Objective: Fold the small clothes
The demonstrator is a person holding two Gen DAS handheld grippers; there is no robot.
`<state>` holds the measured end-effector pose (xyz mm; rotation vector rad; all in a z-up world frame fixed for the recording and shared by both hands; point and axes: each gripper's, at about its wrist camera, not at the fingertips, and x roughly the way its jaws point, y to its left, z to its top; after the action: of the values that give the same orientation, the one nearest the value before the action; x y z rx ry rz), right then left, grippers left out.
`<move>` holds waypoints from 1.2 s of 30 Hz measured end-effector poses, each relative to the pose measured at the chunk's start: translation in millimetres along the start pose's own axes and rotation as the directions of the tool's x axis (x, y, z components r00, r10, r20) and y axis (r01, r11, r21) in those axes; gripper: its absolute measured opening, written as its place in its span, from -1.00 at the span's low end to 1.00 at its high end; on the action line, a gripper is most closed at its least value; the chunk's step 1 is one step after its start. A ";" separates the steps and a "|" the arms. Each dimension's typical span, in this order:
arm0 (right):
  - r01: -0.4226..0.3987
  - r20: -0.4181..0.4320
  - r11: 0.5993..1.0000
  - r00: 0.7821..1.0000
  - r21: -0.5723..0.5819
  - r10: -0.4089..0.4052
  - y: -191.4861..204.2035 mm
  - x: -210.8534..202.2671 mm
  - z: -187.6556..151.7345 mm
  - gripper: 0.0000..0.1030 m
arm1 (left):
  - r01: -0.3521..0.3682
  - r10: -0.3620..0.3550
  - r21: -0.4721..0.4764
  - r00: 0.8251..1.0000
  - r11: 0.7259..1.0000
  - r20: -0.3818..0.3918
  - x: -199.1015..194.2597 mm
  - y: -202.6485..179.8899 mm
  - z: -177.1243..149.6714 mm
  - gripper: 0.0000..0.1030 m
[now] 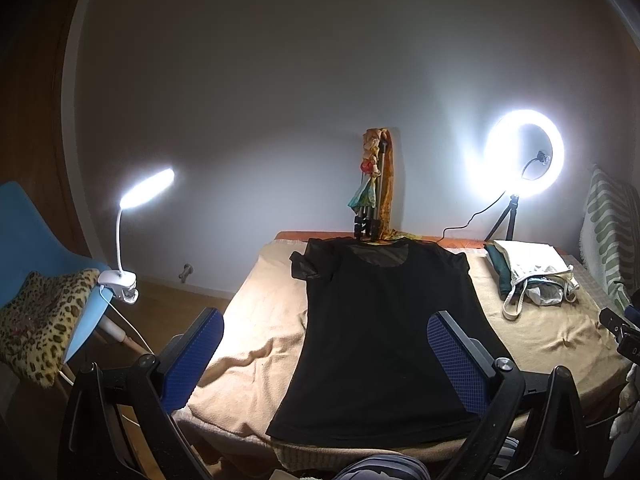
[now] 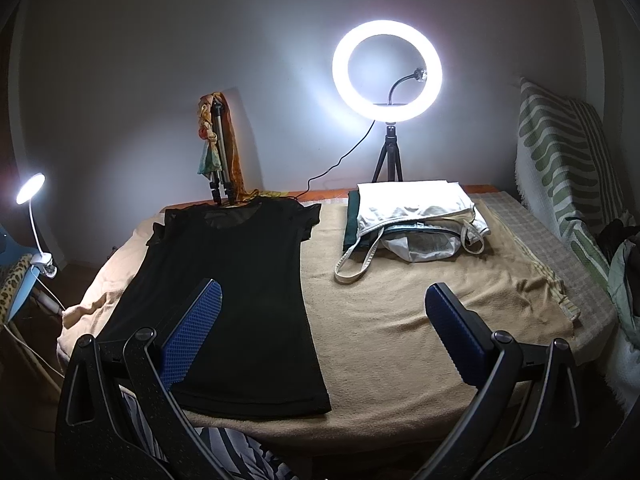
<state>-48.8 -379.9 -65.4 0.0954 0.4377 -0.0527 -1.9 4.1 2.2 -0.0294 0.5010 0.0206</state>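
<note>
A black short-sleeved T-shirt (image 1: 384,332) lies spread flat on the tan blanket (image 1: 260,320), neck toward the far wall and hem toward me. It also shows in the right wrist view (image 2: 232,300). My left gripper (image 1: 326,332) is open and empty, held above the shirt's lower half. My right gripper (image 2: 322,302) is open and empty, above the shirt's right side and the bare blanket (image 2: 400,340).
A pile of folded clothes with a white strappy top (image 2: 416,220) lies at the back right. A ring light on a tripod (image 2: 387,70) and a folded tripod (image 2: 220,168) stand at the wall. A clip lamp (image 1: 128,240) sits on a blue chair (image 1: 36,232) at left.
</note>
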 end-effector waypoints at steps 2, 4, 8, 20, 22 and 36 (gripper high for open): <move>-0.007 -0.004 1.000 1.000 -0.007 0.007 2.3 4.9 2.4 1.00 | -0.008 0.008 -0.002 1.000 1.000 -0.004 4.5 3.1 -0.9 0.99; -0.020 -0.001 1.000 1.000 -0.020 0.020 4.7 11.4 7.1 1.00 | -0.023 0.023 -0.007 1.000 1.000 -0.010 10.8 8.7 -2.8 0.99; -0.043 0.027 0.998 0.999 -0.056 0.044 10.7 27.9 25.6 1.00 | -0.034 0.034 -0.016 0.999 0.999 -0.037 28.6 25.3 -10.3 0.98; -0.252 -0.039 0.949 0.968 -0.187 0.249 79.3 121.8 106.5 0.87 | 0.059 -0.077 -0.107 0.982 0.992 -0.175 88.3 86.9 -66.7 0.36; -0.300 -0.064 0.932 0.954 -0.204 0.294 101.8 136.4 113.2 0.79 | 0.098 -0.128 -0.149 0.969 0.984 -0.211 98.5 93.8 -80.2 0.21; -0.535 -0.291 0.829 0.829 -0.165 0.477 257.6 257.7 125.0 0.38 | 0.217 -0.301 -0.259 0.887 0.941 -0.351 163.4 96.0 -146.6 -0.29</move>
<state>255.2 -144.5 -41.6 -0.0243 0.6448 0.5504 68.4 97.2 -207.1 -0.3176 0.8875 -0.2004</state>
